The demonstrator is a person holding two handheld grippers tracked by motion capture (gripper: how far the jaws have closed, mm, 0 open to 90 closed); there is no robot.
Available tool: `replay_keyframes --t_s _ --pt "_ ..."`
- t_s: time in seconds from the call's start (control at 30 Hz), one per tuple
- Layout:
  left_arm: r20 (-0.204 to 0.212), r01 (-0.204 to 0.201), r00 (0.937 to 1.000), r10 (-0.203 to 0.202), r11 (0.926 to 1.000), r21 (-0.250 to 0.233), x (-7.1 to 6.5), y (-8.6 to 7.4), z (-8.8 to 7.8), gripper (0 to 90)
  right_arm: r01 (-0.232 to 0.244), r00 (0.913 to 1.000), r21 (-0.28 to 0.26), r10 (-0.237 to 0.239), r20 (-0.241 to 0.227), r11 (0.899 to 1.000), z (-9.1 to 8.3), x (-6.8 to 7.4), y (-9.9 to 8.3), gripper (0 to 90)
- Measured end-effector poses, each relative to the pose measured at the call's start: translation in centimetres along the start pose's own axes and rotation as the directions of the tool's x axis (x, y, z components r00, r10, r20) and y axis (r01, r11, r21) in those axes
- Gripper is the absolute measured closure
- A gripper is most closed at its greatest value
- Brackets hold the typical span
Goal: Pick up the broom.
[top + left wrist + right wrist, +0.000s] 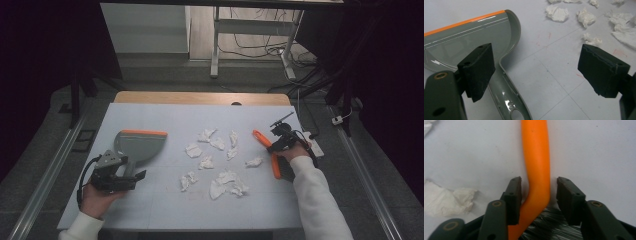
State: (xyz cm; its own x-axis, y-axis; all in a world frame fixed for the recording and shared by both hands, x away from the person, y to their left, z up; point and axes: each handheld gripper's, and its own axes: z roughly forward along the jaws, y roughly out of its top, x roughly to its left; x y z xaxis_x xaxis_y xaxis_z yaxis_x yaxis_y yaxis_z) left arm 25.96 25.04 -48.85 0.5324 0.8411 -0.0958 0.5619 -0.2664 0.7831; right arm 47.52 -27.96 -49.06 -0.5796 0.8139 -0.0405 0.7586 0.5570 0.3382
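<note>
Jaws of the right gripper (537, 195) stand on either side of the orange brush handle (535, 165) — a gap shows at each pad, so the handle is straddled, not clamped; dark bristles (549, 226) lie just below. Jaws of the left gripper (541, 72) are spread wide, the left pad over the grey dustpan (474, 37) where its handle begins. One dustpan with an orange lip, one brush, and about eleven crumpled white tissue wads (216, 162) lie on the white table (165, 210) — wads between dustpan and brush.
</note>
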Motion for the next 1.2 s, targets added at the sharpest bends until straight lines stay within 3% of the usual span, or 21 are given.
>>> replay_keyframes --t_s 0.17,0.3,0.47,0.57,0.7,0.77,0.87,1.03,1.13,1.2 --pt "0.001 -0.006 1.0 0.006 1.0 0.002 -0.2 0.0 0.0 15.2 -0.039 0.9991 0.011 0.039 0.018 0.999 0.0 0.2 0.2 69.4" --pt "0.005 0.003 1.0 -0.003 1.0 -0.004 -0.1 0.0 -0.1 15.3 -0.065 0.9979 -0.009 0.065 -0.008 0.998 -0.4 -0.2 0.0 69.9" --pt "0.012 -0.002 0.9999 0.002 1.0 -0.007 -0.2 0.2 0.0 15.3 -0.099 0.9926 -0.122 0.089 -0.083 0.988 -3.2 -1.0 -0.7 70.3" --pt "0.012 -0.005 0.9999 0.005 1.0 -0.008 -0.3 0.3 0.0 15.3 -0.141 0.9839 -0.201 0.115 -0.137 0.969 -5.0 -1.4 -1.2 70.5" --pt "0.017 -0.016 0.9997 0.016 0.9998 -0.013 -0.8 0.7 0.1 15.4 -0.163 0.9782 -0.289 0.117 -0.172 0.943 -6.9 -1.4 -1.6 70.5" --pt "0.02 -0.02 0.9996 0.02 0.9997 -0.014 -0.9 0.8 0.1 15.4 -0.179 0.9738 -0.339 0.118 -0.194 0.924 -7.6 -1.2 -1.7 70.5" --pt "0.027 -0.027 0.9992 0.028 0.9994 -0.021 -1.2 1.2 0.3 15.5 -0.193 0.9669 -0.396 0.106 -0.232 0.898 -8.6 -0.4 -1.5 70.5" --pt "0.037 -0.042 0.9984 0.043 0.9988 -0.025 -1.8 1.7 0.7 15.6 -0.231 0.9495 -0.483 0.088 -0.301 0.845 -9.7 1.2 -1.2 70.5" --pt "0.043 -0.05 0.9978 0.051 0.9983 -0.03 -2.1 2.0 0.9 15.9 -0.225 0.9502 -0.514 0.069 -0.304 0.828 -10.0 2.4 -0.9 70.5" --pt "0.046 -0.052 0.9975 0.054 0.9982 -0.031 -2.2 2.2 1.1 16.1 -0.238 0.9416 -0.526 0.061 -0.331 0.817 -10.1 3.1 -0.7 70.5"
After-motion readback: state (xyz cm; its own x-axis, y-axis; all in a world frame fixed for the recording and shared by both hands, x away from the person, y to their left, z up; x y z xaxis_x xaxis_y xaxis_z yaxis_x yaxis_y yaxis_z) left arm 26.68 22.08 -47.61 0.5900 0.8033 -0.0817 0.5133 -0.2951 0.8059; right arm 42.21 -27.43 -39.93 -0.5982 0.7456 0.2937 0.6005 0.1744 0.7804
